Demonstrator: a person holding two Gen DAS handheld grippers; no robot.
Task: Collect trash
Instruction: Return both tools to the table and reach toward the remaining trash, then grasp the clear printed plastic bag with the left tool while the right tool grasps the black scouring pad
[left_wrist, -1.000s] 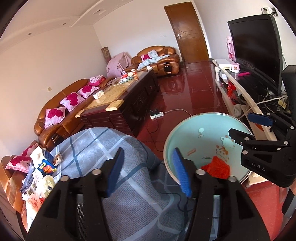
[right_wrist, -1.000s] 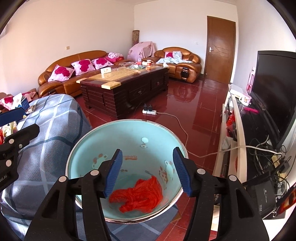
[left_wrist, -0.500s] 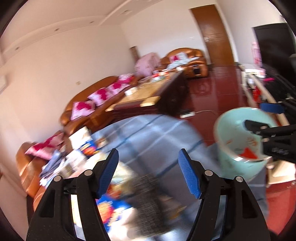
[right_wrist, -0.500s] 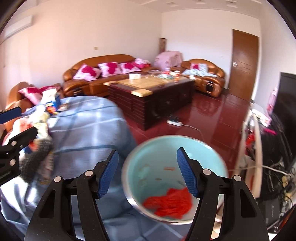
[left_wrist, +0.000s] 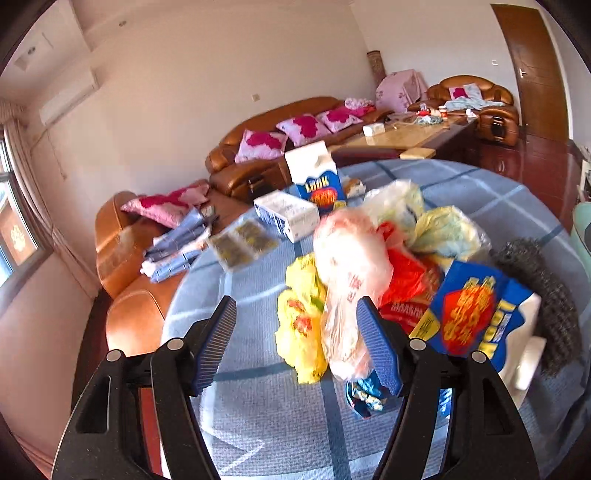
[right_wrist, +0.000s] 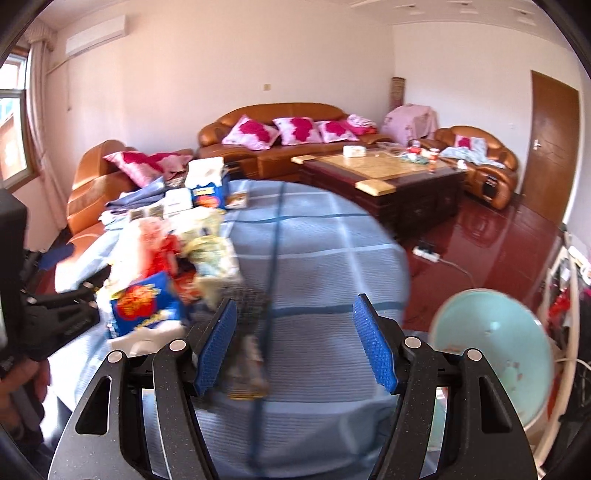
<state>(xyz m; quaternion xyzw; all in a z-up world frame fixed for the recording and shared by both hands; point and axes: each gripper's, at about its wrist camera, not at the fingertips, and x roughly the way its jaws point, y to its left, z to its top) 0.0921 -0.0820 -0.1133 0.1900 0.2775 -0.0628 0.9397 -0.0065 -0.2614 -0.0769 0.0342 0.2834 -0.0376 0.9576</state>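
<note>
Both claws gape empty: left gripper (left_wrist: 295, 339) near blurred plastic bags (left_wrist: 351, 266); right gripper (right_wrist: 293, 341) partly hides a dark scourer (right_wrist: 247, 299).

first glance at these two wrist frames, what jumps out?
The heap of crumpled plastic bags and blue snack packets piled on the blue checked cloth, right ahead of the open left tongs. In the right wrist view, the pale green bin stands on the red floor at lower right, beside the open right tongs. Behind, orange leather sofas with pink cushions line the wall.
</note>
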